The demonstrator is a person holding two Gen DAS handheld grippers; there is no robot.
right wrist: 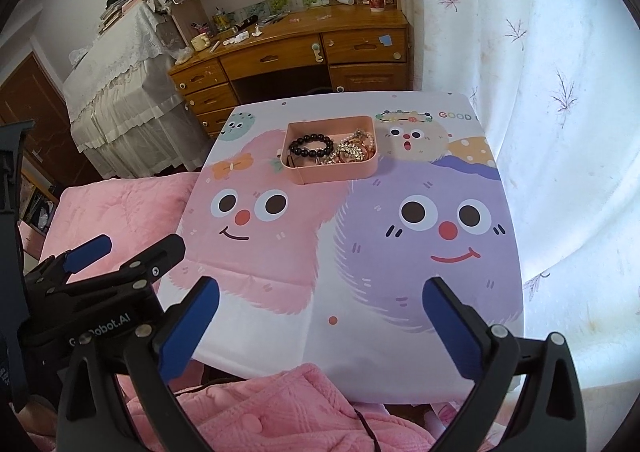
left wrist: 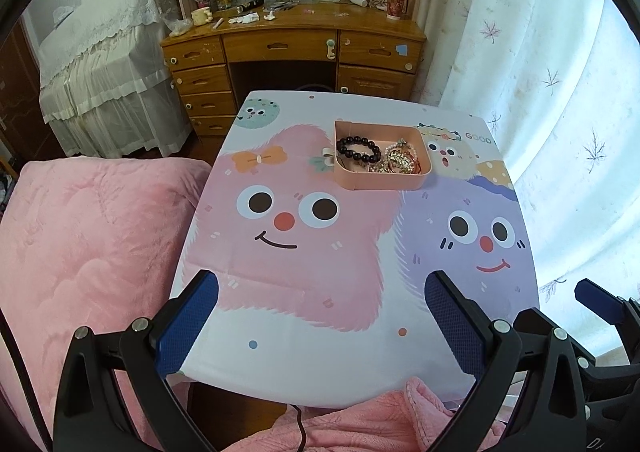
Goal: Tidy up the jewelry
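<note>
- So, your jewelry sits in the shallow pink plastic tray w/ rounded corners (left wrist: 382, 177) toward the far half of the desk w/ the cartoon-monster printed cloth (left wrist: 320, 292); nothing loose on the cloth that I can see.
- Inside: black round-bead bracelet (left wrist: 358, 149) on the tray's left side, a tangled heap of gold-tone chains, pearl strand & red bits (left wrist: 402, 161) on its right. The two touch or nearly so; can't tell which.
- Key relation: tray lies straight ahead and well beyond both tools, long axis running left-right across the desk. From the left hand-held gripper (left wrist: 320, 328) it's ahead & slightly right; from the right hand-held gripper (right wrist: 320, 328) it's ahead & slightly left. So it's roughly between the two lines of reach; neither is clearly nearer.
- My read: the bead bracelet is on your left hand's side, the tangle on your right's.
- Left hand-held gripper: spread wide, blue pads holding nothing, poised over the near desk edge, pointed fwd & down at the cloth.
- Right hand-held gripper: also spread wide & unloaded, same pose, just beside the left one.
- Both are above the pink fluffy blanket (right wrist: 280, 412) at the near edge, well apart from the tray.
- Next move, I'd judge: a long fwd reach. Watch the tangle; chains will likely drag neighbours out w/ them.
</note>
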